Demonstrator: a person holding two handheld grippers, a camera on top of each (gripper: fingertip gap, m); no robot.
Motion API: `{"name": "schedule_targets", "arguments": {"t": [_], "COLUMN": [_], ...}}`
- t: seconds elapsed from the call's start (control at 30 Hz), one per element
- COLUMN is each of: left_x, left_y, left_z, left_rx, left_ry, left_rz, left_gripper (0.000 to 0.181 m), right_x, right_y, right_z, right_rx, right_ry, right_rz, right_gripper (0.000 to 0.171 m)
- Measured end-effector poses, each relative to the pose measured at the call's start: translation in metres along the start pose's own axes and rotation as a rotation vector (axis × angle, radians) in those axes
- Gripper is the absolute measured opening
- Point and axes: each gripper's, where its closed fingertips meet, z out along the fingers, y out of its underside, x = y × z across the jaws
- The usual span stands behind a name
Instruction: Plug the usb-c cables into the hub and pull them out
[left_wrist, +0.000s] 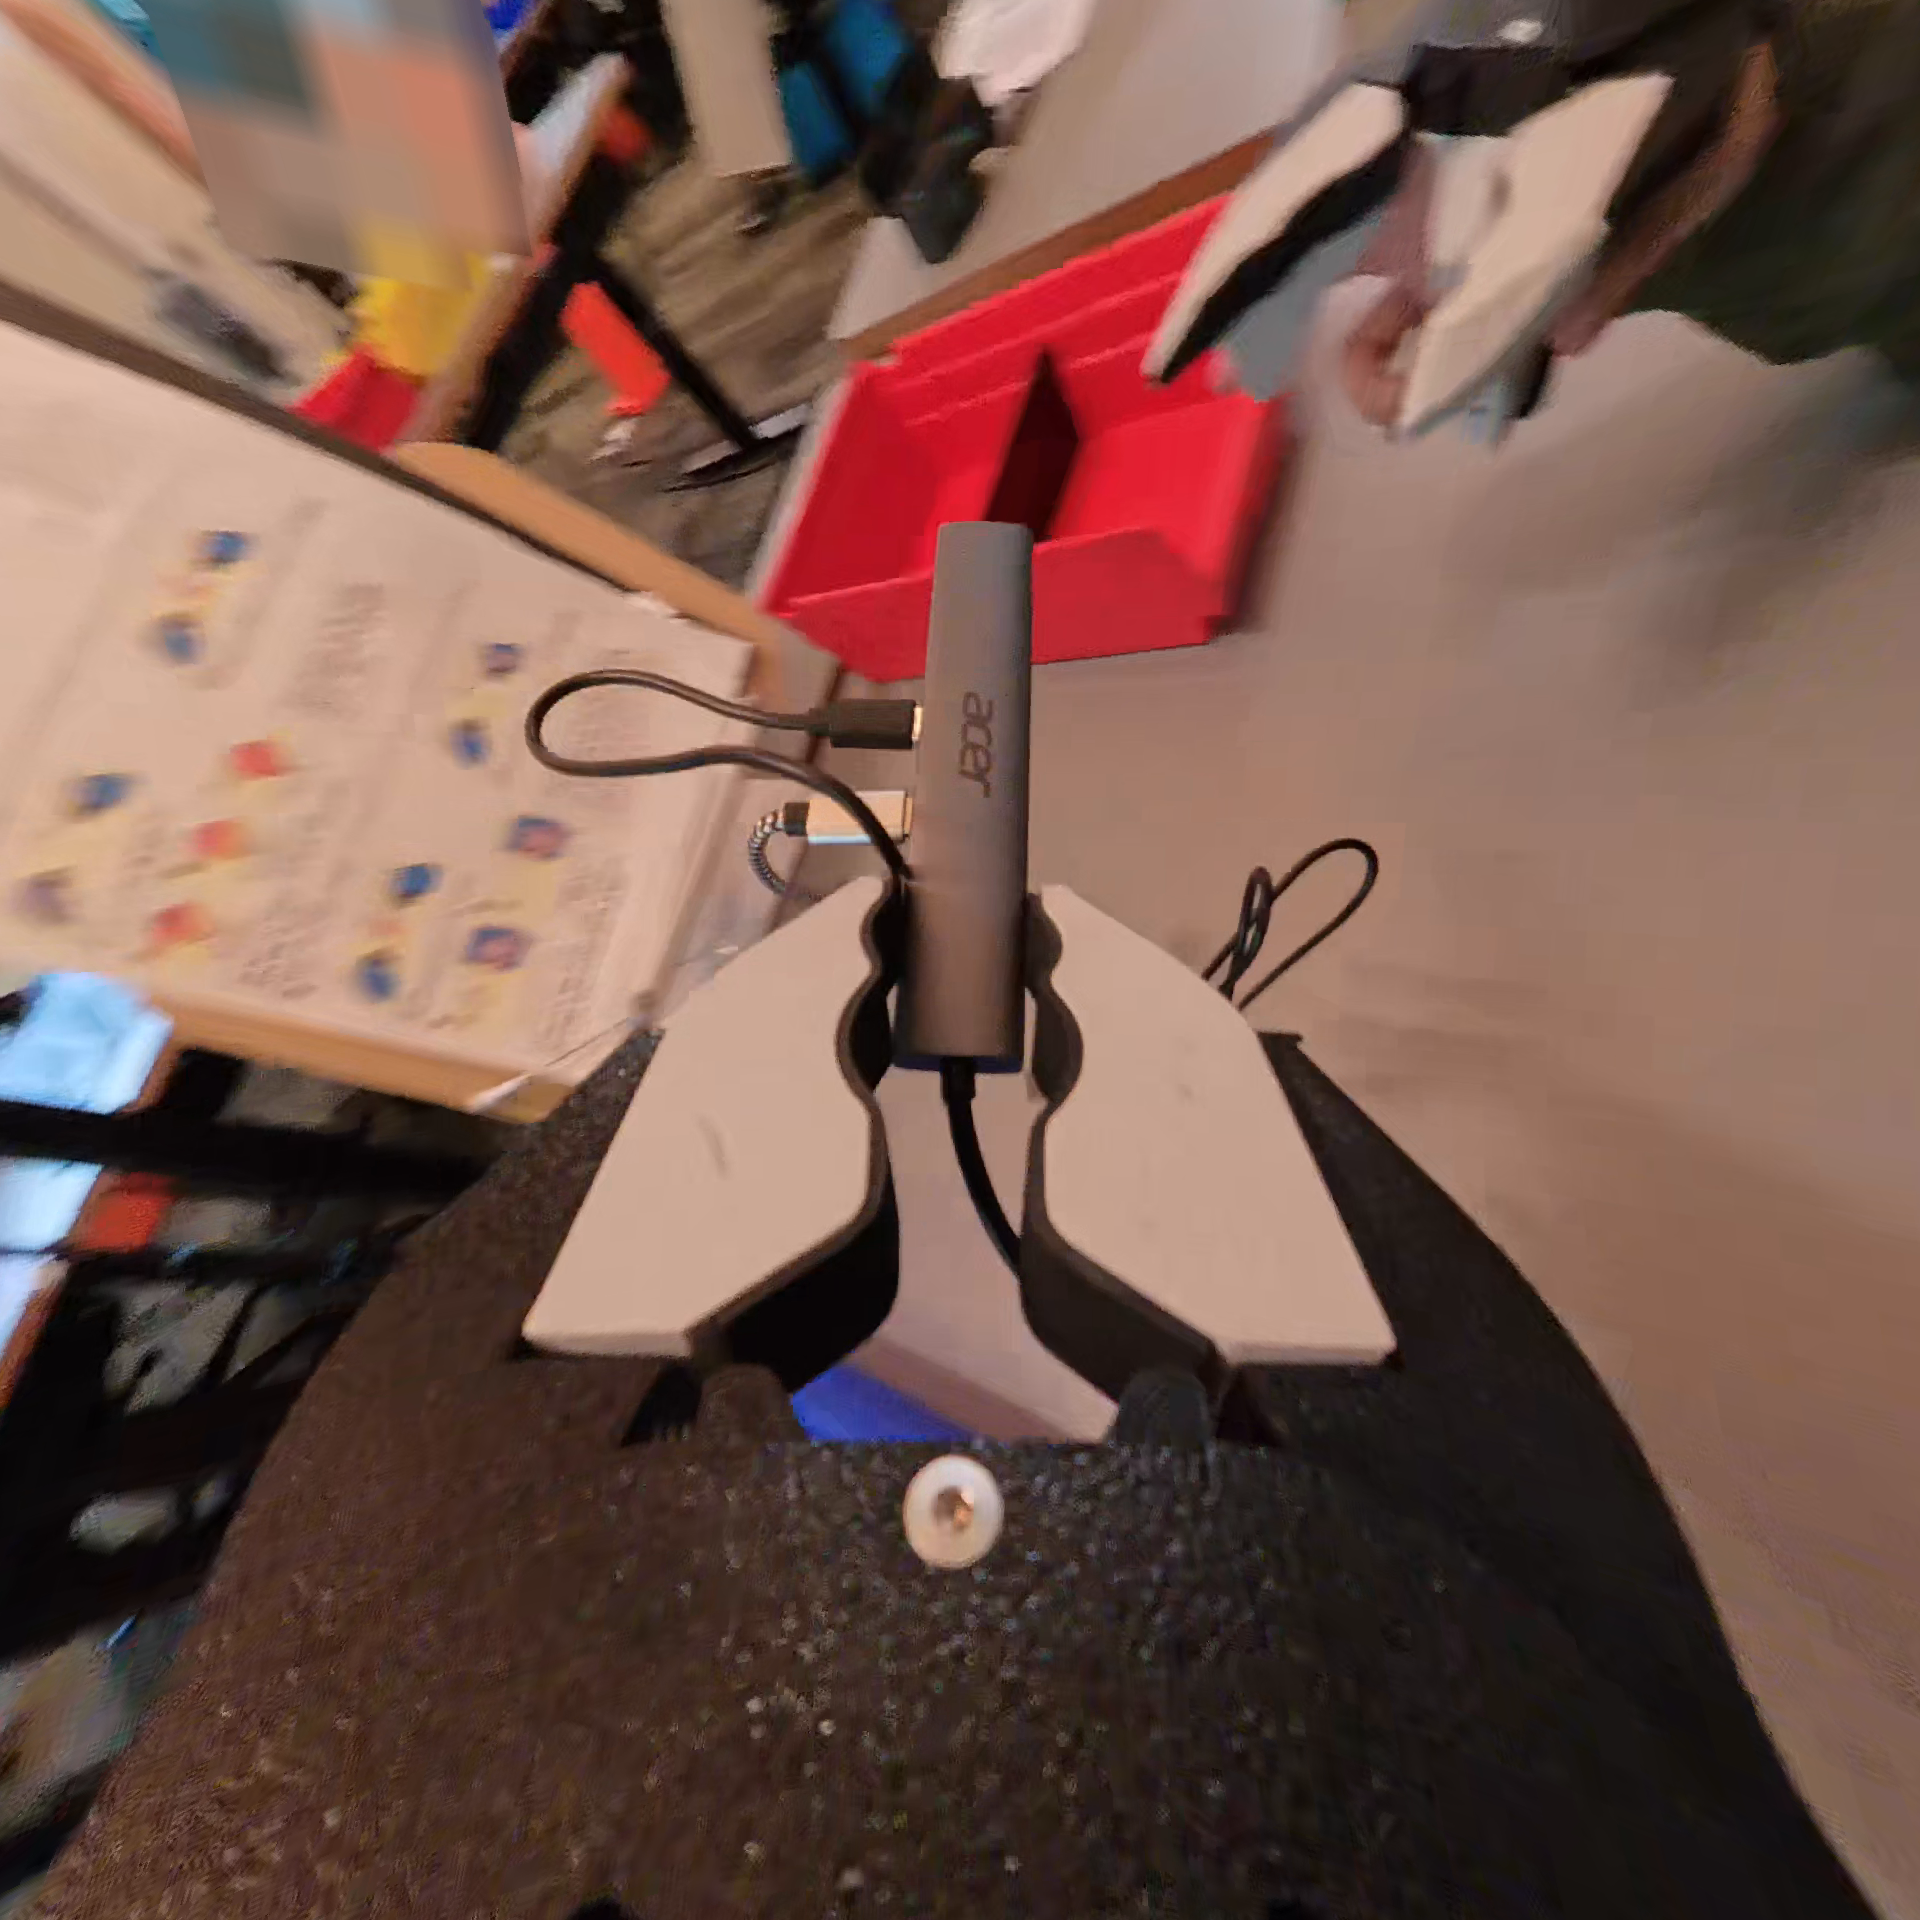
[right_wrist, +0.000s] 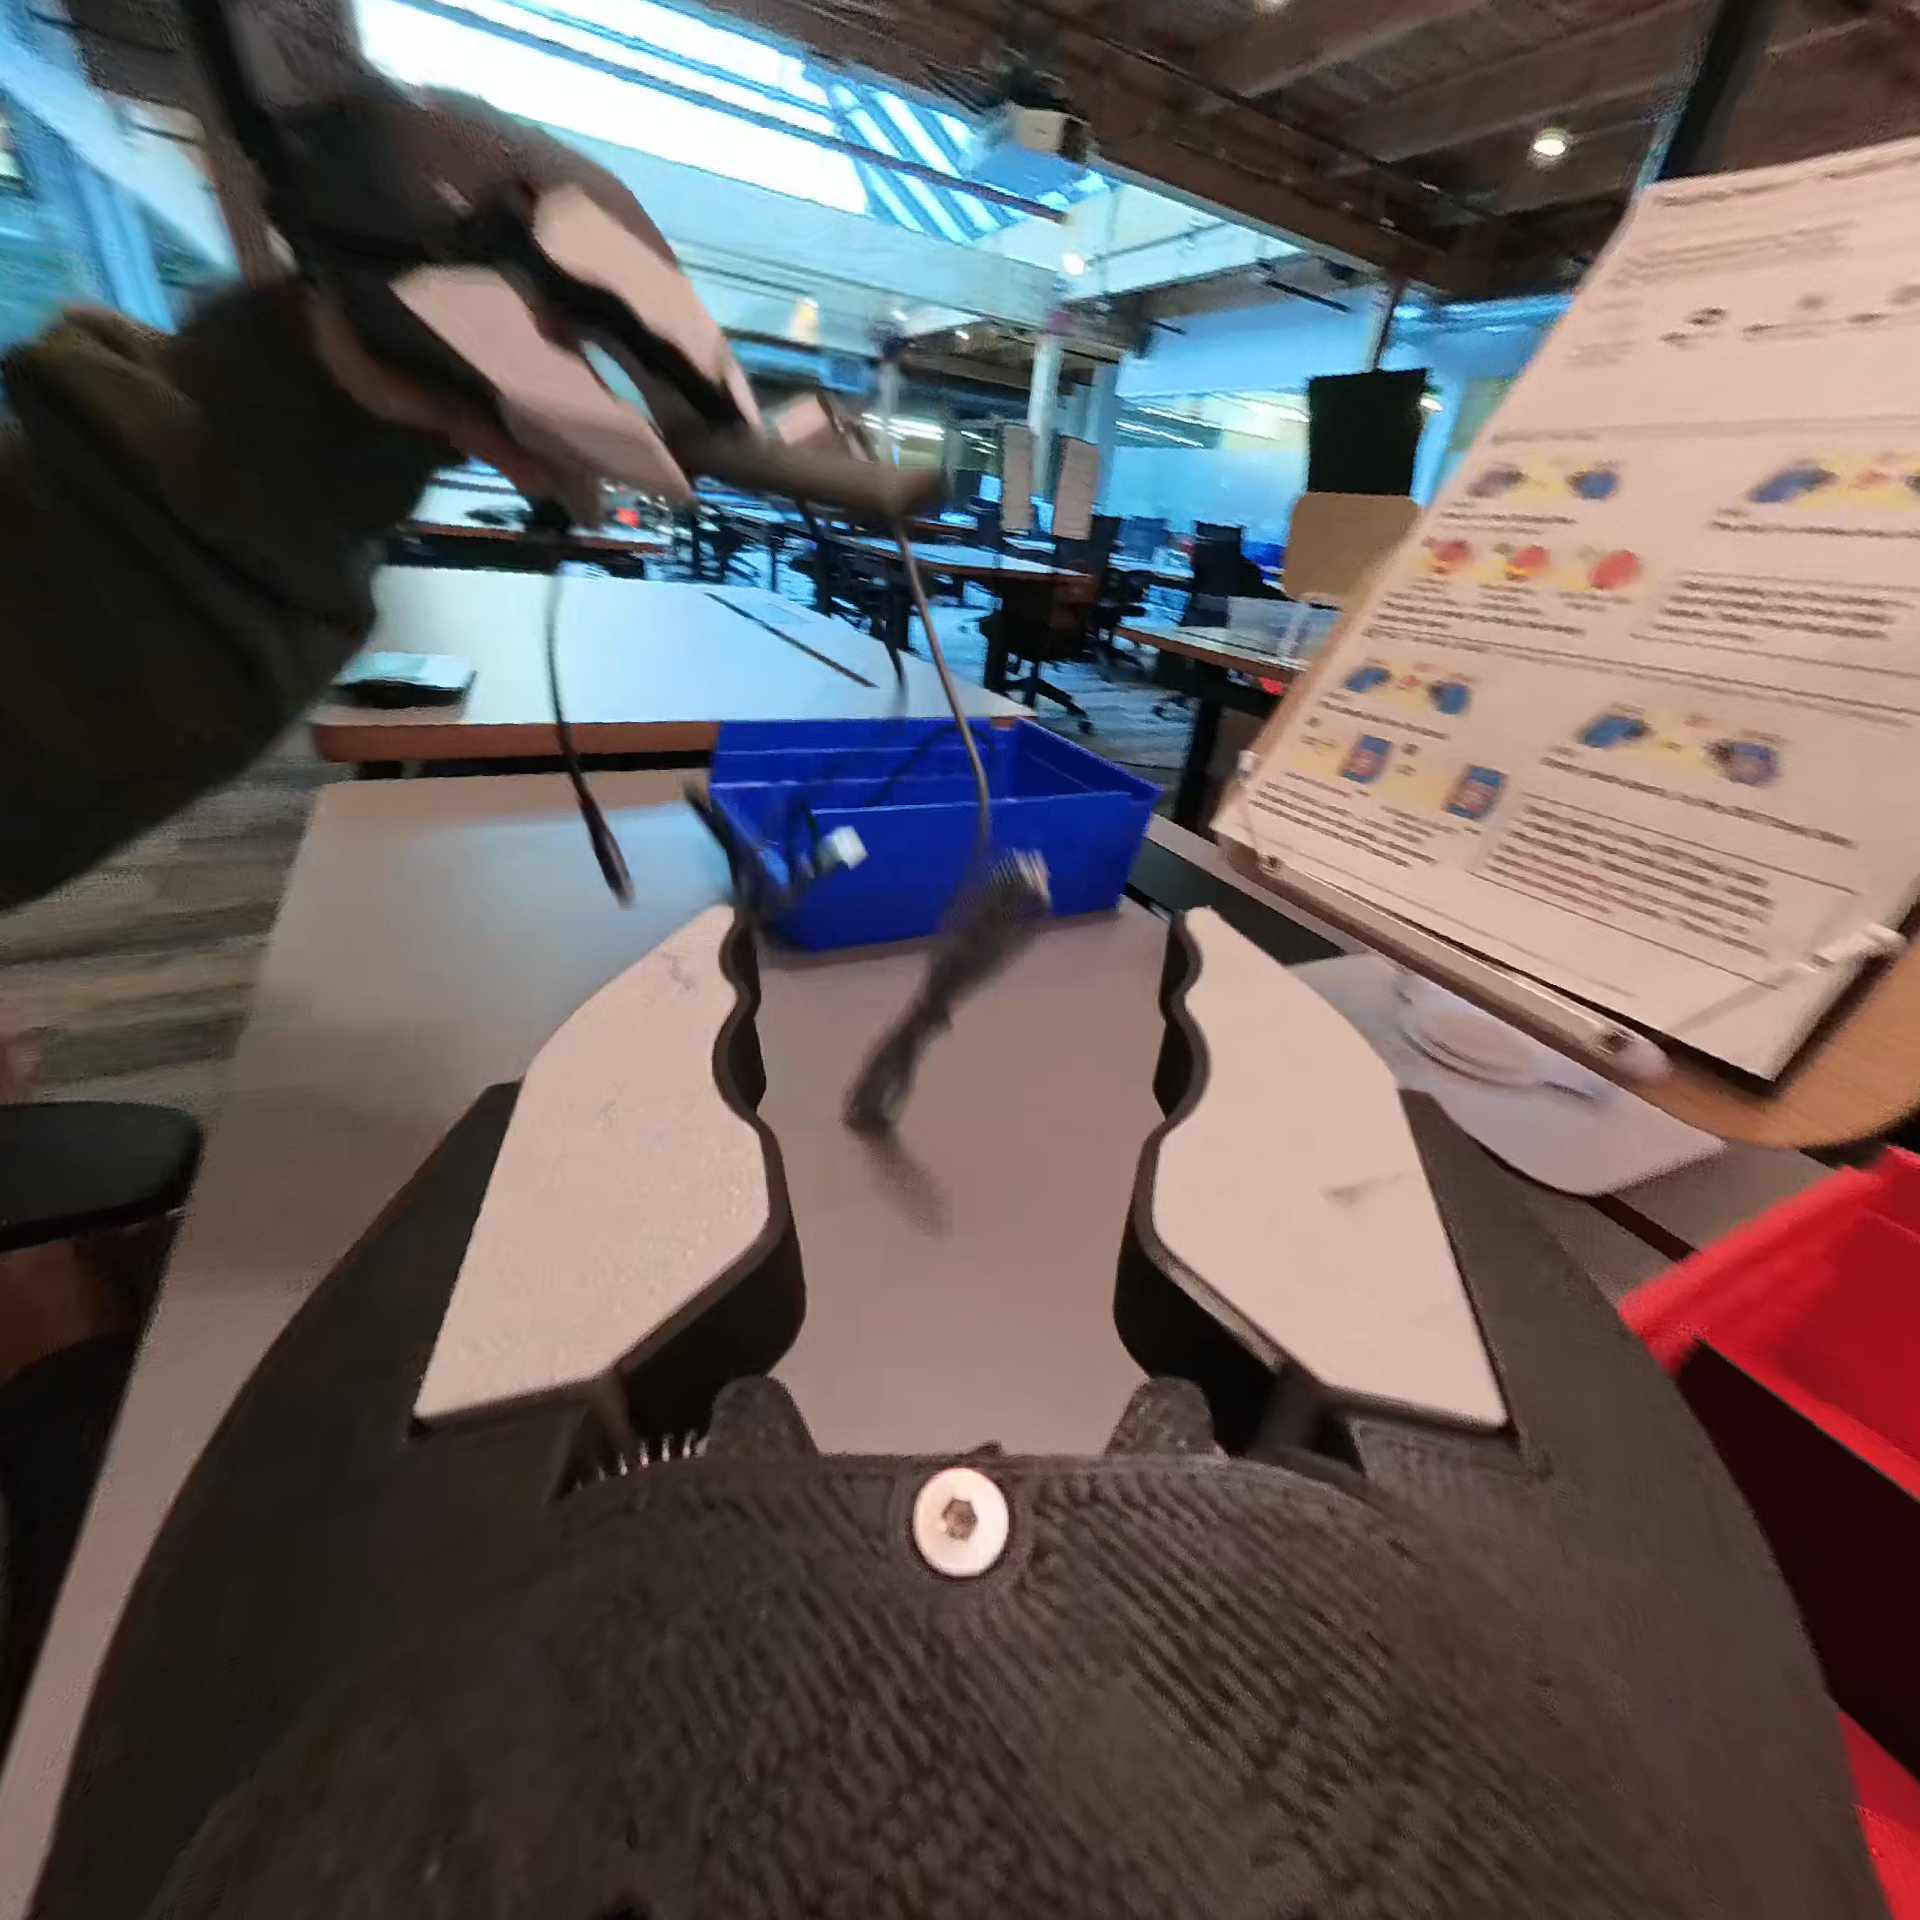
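My left gripper (left_wrist: 961, 914) is shut on the near end of a grey hub (left_wrist: 977, 644) and holds it in the air, pointing away from me. A black USB-C plug (left_wrist: 871, 724) and a silver plug (left_wrist: 847, 821) sit in the hub's left side. The black cable (left_wrist: 582, 727) loops out to the left. My right gripper (right_wrist: 956, 925) is open and empty above the table. It also shows in the left wrist view (left_wrist: 1382, 239), blurred, beyond the hub to the right. In the right wrist view the hub (right_wrist: 821, 473) is blurred, with cables (right_wrist: 971, 769) hanging from it.
A red bin (left_wrist: 1174, 488) stands behind the hub on the grey table (left_wrist: 1558, 935). A blue bin (right_wrist: 1049, 821) with small parts stands ahead of my right gripper. An instruction sheet on a board (left_wrist: 312, 748) leans at the left. A loose black cable (left_wrist: 1299, 914) lies on the table. Some 20 cm of space lies between my two pairs of fingers.
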Motion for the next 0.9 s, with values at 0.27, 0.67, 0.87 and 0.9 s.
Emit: {"name": "schedule_targets", "arguments": {"t": [0.27, 0.67, 0.87, 0.9], "left_x": [0.096, 0.116, 0.109, 0.108], "left_y": [0.02, 0.02, 0.02, 0.019], "left_z": [0.067, 0.067, 0.068, 0.068], "left_rx": [0.039, 0.02, 0.06, 0.077], "left_ry": [0.348, 0.48, 0.497, 0.5], "left_rz": [0.132, 0.211, 0.139, 0.122], "left_gripper": [0.022, 0.022, 0.022, 0.022], "right_x": [-0.06, -0.083, -0.081, -0.08], "right_y": [0.029, 0.064, 0.056, 0.054], "right_z": [0.026, 0.025, 0.033, 0.034], "right_rx": [0.002, -0.179, -0.125, -0.11], "right_ry": [-0.385, -0.507, -0.356, -0.342], "right_rz": [0.368, 0.3, -0.089, -0.11], "right_gripper": [0.052, 0.045, 0.024, 0.024]}}
